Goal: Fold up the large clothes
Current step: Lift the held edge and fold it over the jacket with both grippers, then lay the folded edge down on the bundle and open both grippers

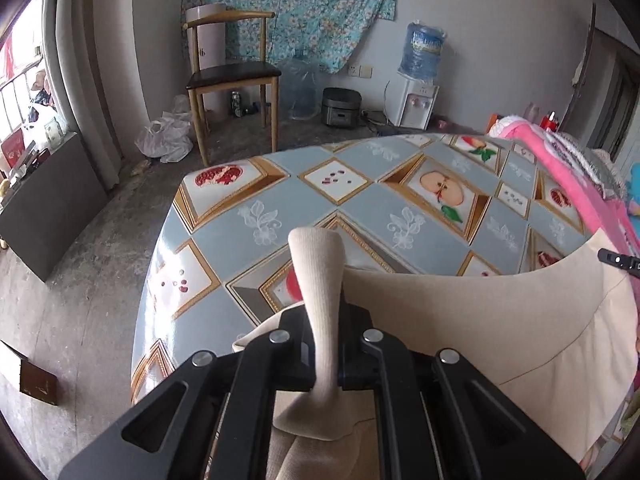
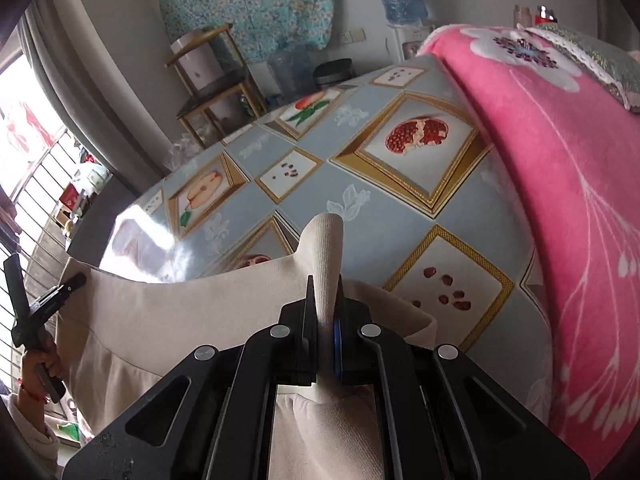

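Note:
A large beige garment (image 1: 500, 320) hangs stretched between both grippers over the near edge of the table (image 1: 360, 208). My left gripper (image 1: 325, 344) is shut on a ribbed corner of the garment that sticks up between its fingers. My right gripper (image 2: 326, 320) is shut on the other ribbed corner of the garment (image 2: 192, 312). The right gripper's tip shows at the right edge of the left wrist view (image 1: 620, 260). The left gripper shows in a hand at the left of the right wrist view (image 2: 36, 312).
The table carries a fruit-patterned blue-grey oilcloth (image 2: 400, 184). A pink flowered blanket (image 2: 560, 184) lies along its right side, also seen in the left wrist view (image 1: 560, 168). A wooden chair (image 1: 232, 76), water dispenser (image 1: 416, 96) and rice cooker (image 1: 340, 106) stand beyond.

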